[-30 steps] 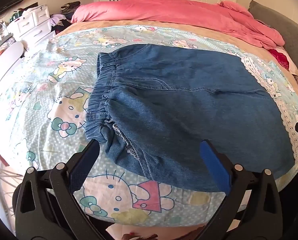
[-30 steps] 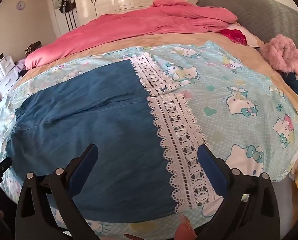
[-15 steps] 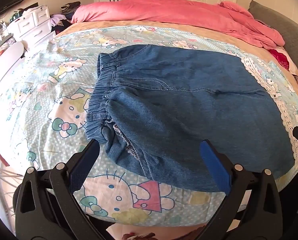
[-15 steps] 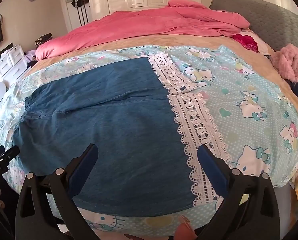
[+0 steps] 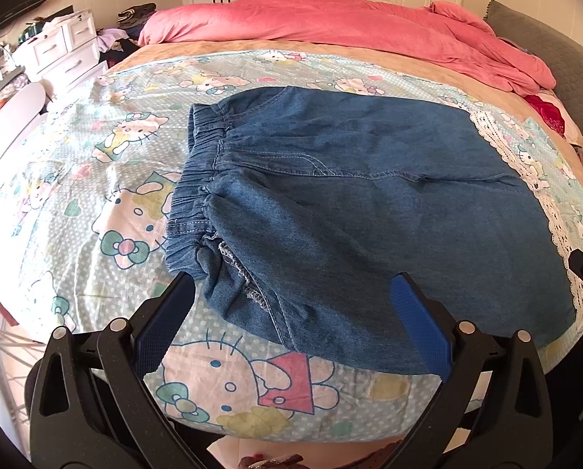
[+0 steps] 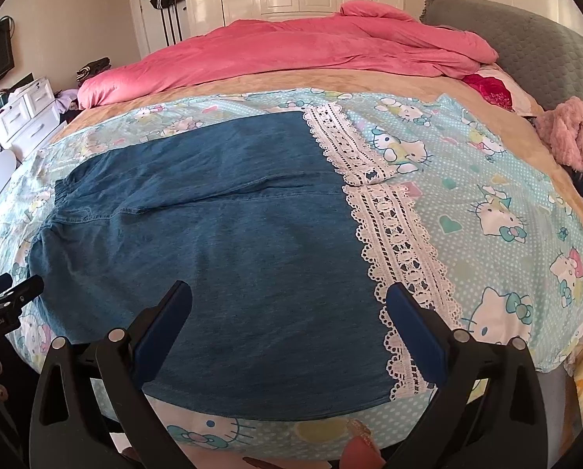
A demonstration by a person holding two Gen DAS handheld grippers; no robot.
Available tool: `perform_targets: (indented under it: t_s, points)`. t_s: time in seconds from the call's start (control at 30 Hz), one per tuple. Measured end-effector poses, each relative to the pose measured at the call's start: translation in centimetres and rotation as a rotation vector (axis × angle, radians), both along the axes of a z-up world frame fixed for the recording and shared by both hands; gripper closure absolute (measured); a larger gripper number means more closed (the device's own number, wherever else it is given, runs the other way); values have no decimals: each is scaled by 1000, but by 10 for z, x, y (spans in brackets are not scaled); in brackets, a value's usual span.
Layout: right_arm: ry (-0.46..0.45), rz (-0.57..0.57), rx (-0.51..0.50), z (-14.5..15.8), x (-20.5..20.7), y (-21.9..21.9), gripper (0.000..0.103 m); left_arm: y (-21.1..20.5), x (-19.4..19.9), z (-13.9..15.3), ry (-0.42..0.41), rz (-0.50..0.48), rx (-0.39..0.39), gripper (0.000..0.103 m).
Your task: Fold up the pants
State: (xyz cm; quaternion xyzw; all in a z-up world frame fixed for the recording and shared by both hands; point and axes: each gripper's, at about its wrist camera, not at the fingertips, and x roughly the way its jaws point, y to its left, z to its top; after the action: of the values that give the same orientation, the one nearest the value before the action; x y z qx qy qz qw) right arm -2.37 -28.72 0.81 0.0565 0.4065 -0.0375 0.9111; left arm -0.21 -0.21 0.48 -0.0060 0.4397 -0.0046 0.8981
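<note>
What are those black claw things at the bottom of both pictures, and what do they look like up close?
They are handheld grippers. The left gripper and right gripper look alike: two black plastic fingers with triangular cut-outs and silver rivets, each tipped with a blue textured pad. No cables or sleeves show.

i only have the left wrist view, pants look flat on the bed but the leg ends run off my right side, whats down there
Observer: The right wrist view shows both legs of the pants ending in white lace trim, lying flat on the cartoon sheet.
Operator: anything beside the hems
Observer: A fluffy pink cloth lies at the far right of the bed, well apart from the lace.
Operator: right gripper holding anything
Observer: No. The right gripper hovers with jaws wide open over the near leg by the lace.
</note>
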Motion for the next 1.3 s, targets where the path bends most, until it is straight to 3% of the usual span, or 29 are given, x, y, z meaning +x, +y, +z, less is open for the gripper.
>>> perform_targets:
  t_s: [1.3]
  points:
    - [10, 67, -17, 0, 9, 18, 4, -5, 3, -1, 4, -21, -4, 8]
